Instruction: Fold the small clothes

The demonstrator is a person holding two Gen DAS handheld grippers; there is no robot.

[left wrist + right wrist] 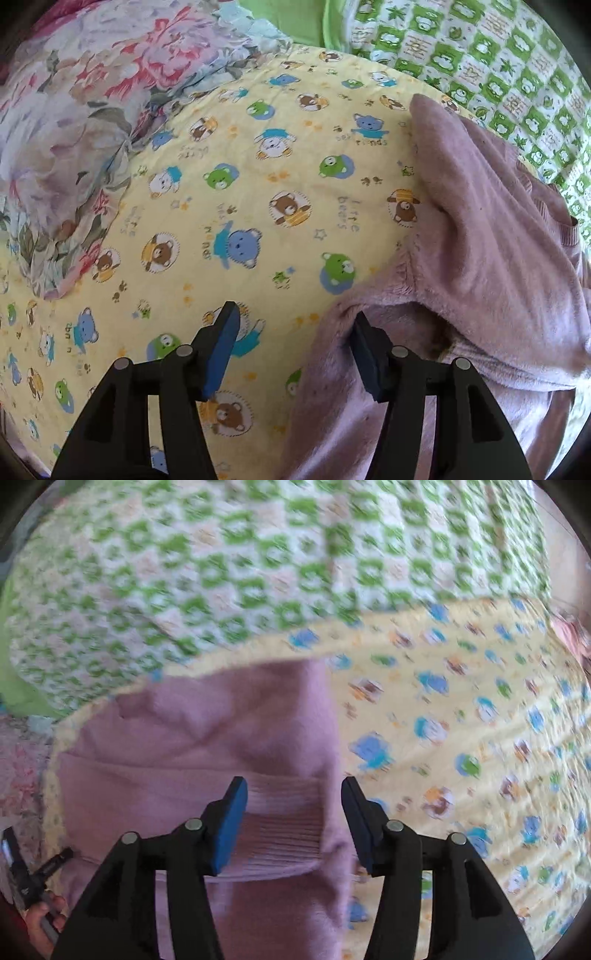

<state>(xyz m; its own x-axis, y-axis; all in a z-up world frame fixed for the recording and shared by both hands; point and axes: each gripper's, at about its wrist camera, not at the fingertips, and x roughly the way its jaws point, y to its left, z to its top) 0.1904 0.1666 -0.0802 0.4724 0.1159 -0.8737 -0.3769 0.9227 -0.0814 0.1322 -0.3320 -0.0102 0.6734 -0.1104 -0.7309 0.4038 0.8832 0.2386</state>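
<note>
On the yellow bear-print sheet [258, 177] lies a pink fleece garment [491, 251], bunched, right of centre in the left wrist view. Left gripper [293, 354] spread wide, holding nothing; garment edge sits under its right finger, left finger over bare sheet. Right gripper [293, 823] also wide, empty, with the garment's ribbed cuff [284, 827] between its fingers below them. Green checked quilt [221, 572] beyond; floral fabric [74, 129] at left. Right view blurred.

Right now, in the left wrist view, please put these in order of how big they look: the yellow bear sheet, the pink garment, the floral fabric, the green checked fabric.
1. yellow bear sheet
2. pink garment, though nearness to the camera enlarges it
3. floral fabric
4. green checked fabric, though the picture edge cuts it off
</note>
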